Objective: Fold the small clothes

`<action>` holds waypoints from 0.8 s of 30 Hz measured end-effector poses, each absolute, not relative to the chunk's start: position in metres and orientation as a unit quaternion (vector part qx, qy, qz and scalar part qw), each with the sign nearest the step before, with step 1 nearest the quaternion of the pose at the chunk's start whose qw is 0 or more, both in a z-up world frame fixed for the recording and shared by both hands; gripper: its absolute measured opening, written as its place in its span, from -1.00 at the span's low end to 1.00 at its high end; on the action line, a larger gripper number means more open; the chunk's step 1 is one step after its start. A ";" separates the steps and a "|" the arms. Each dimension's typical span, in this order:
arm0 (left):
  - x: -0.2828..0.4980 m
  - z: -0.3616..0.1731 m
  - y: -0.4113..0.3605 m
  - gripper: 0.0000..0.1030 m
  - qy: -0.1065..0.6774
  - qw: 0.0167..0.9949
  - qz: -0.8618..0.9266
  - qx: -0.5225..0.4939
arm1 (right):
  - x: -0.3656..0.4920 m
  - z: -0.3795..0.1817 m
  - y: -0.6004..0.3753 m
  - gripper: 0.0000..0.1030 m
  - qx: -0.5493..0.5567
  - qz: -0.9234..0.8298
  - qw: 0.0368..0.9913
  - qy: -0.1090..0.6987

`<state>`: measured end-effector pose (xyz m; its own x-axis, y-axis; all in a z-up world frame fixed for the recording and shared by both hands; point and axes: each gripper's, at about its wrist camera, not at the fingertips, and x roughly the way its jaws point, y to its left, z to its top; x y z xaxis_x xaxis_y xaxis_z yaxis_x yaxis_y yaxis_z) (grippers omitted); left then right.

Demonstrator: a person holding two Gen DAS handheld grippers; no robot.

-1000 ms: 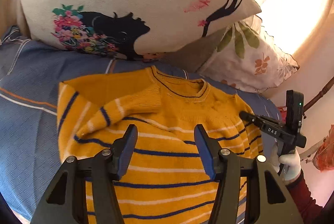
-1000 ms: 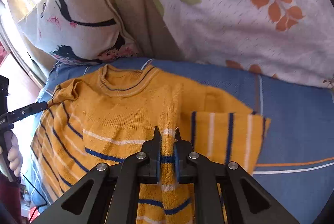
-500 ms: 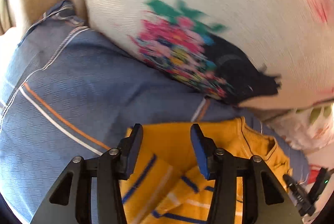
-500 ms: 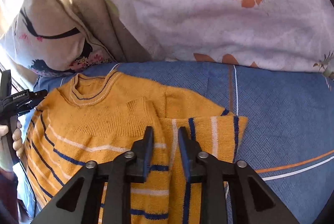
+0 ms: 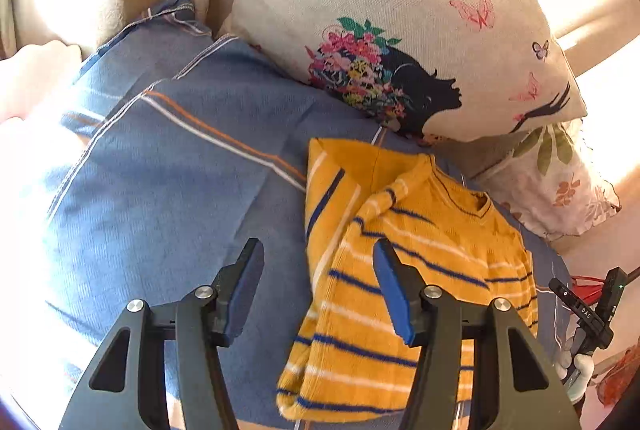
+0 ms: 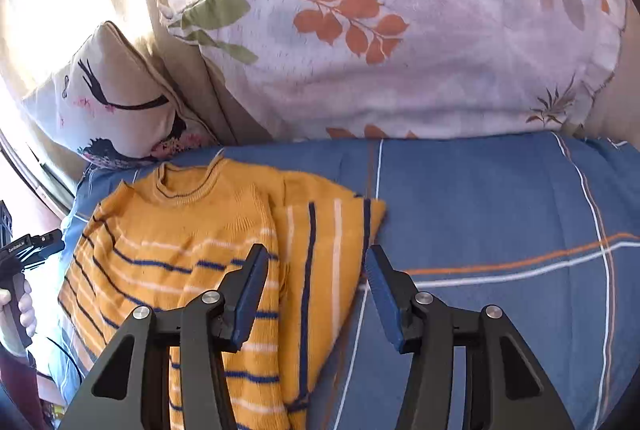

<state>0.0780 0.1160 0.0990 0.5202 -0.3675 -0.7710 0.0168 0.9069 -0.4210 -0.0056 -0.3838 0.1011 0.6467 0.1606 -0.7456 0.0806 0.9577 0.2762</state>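
The sweater [image 5: 404,282] lies at lower centre on the bedsheet [image 5: 160,197]. Left gripper [image 5: 318,292] and right gripper [image 6: 314,296]: jaws apart, empty. Soft, light knit; pinch an outer folded edge.

Open blue bedsheet [image 5: 160,197] at left of our left view, and at right of our right view [image 6: 500,213], butterfly pillow [image 5: 400,29] and leaf-print pillow [image 6: 400,49] walling the top, yellow sweater [image 5: 400,270] filling centre, its far edge perhaps touching the pillows.
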 end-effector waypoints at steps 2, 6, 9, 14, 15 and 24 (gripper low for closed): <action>0.065 0.092 0.120 0.08 0.484 0.845 -0.121 -0.193 | -0.017 0.103 -0.376 0.07 0.150 0.037 0.894 0.420; 0.046 0.091 0.123 0.08 0.514 0.818 -0.159 -0.206 | -0.022 0.109 -0.347 0.09 0.157 0.082 0.888 0.424; 0.027 0.101 0.125 0.08 0.519 0.813 -0.178 -0.194 | -0.019 0.116 -0.323 0.18 0.155 0.121 0.882 0.427; 0.006 0.106 0.128 0.37 0.529 0.796 -0.209 -0.206 | 0.001 0.119 -0.261 0.24 0.141 0.185 0.866 0.443; 0.007 0.102 0.126 0.37 0.532 0.795 -0.209 -0.204 | 0.007 0.118 -0.248 0.24 0.146 0.200 0.858 0.450; 0.025 0.042 0.116 0.38 0.519 0.798 -0.150 -0.266 | 0.080 0.088 -0.101 0.35 0.103 0.272 0.805 0.517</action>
